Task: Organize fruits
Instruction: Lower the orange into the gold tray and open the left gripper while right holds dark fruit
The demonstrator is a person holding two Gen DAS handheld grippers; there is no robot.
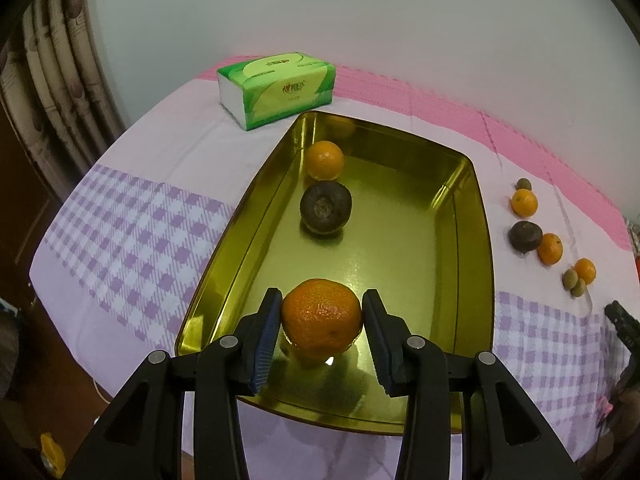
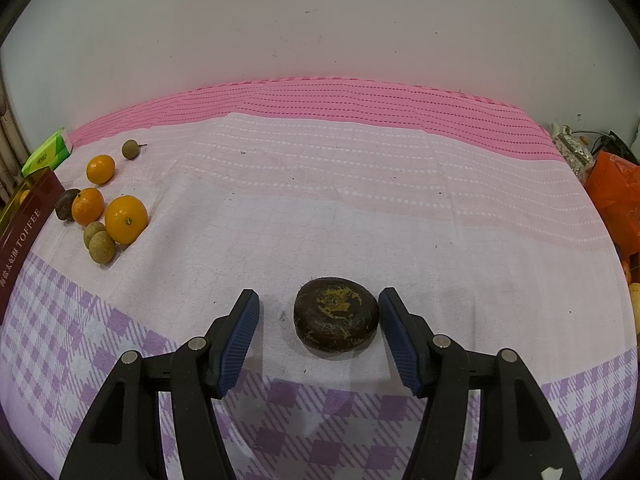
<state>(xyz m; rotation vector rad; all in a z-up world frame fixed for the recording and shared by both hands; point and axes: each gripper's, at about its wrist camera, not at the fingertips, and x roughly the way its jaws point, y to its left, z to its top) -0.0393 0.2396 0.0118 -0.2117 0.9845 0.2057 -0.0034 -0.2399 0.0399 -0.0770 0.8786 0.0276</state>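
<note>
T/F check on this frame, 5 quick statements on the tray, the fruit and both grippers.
1. The left gripper is shut on an orange. True.
2. The gold tray holds only that orange. False: an orange in the tray and a dark fruit in the tray also lie in it.
3. The right gripper has lifted a dark fruit. False: that fruit rests on the tablecloth, jaws open around it.
4. A green tissue pack sits beyond the tray. True.
5. No fruit remains on the cloth beside the tray. False: a cluster of loose fruit lies there.
</note>
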